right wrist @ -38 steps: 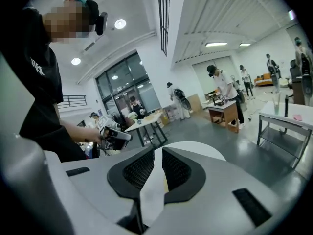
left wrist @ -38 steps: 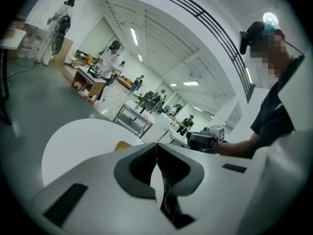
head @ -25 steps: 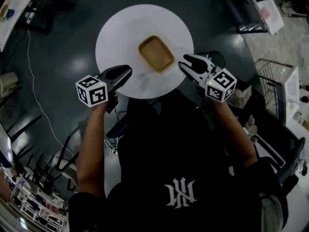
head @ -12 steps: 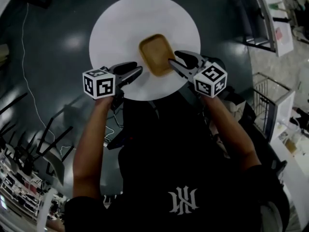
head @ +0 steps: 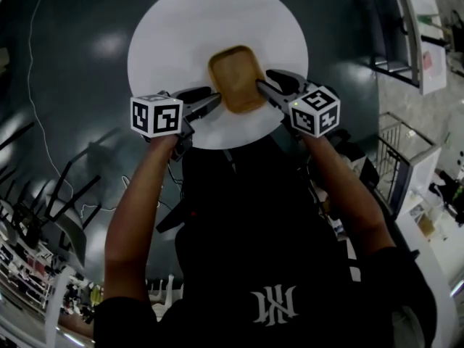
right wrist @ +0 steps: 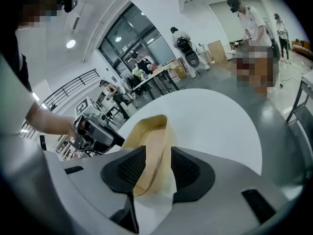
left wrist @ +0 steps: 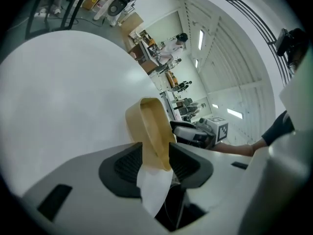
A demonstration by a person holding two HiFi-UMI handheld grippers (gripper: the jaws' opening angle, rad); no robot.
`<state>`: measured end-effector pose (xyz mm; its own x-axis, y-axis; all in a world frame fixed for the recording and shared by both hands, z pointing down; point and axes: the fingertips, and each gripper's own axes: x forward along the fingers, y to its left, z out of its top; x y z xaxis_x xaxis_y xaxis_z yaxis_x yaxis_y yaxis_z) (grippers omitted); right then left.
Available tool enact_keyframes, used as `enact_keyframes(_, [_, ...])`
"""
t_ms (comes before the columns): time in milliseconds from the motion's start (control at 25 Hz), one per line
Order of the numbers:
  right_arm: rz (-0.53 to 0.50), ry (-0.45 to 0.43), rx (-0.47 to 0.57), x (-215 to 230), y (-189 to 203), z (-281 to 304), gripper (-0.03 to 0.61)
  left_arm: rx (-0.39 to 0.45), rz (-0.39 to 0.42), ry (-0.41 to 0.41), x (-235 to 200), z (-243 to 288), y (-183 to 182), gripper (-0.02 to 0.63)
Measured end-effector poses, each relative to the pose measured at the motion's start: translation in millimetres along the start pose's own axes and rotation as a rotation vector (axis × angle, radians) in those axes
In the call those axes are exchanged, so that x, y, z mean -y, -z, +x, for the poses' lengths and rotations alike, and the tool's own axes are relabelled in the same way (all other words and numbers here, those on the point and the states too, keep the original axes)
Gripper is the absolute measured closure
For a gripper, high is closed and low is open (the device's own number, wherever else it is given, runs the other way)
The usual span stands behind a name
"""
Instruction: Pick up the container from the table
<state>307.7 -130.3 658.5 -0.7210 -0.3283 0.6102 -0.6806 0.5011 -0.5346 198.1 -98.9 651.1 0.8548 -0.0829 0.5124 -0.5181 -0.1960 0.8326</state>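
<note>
You have open room over the white table [head: 174, 27] beyond the container [head: 235, 75]. Its walls stand in your way between both pairs of jaws: the left gripper [head: 212, 98] is opening, the right gripper [head: 262, 85] stands apart.

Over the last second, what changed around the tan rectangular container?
The left gripper, jaws opening, and the right gripper, jaws apart, moved in; each now straddles a rim of the tan rectangular container, not clamping. The container stayed put on the round white table.
</note>
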Motion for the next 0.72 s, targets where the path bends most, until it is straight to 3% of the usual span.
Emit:
enact_keyframes(400, [0.014, 0.014, -0.028, 2, 11, 12, 0.416, -0.006, -0.077, 0.005, -6, 17, 6, 0.454])
enact_keyframes(720, [0.02, 0.036, -0.028, 2, 16, 15, 0.471, 0.009, -0.101, -0.009, -14, 19, 4, 0.485])
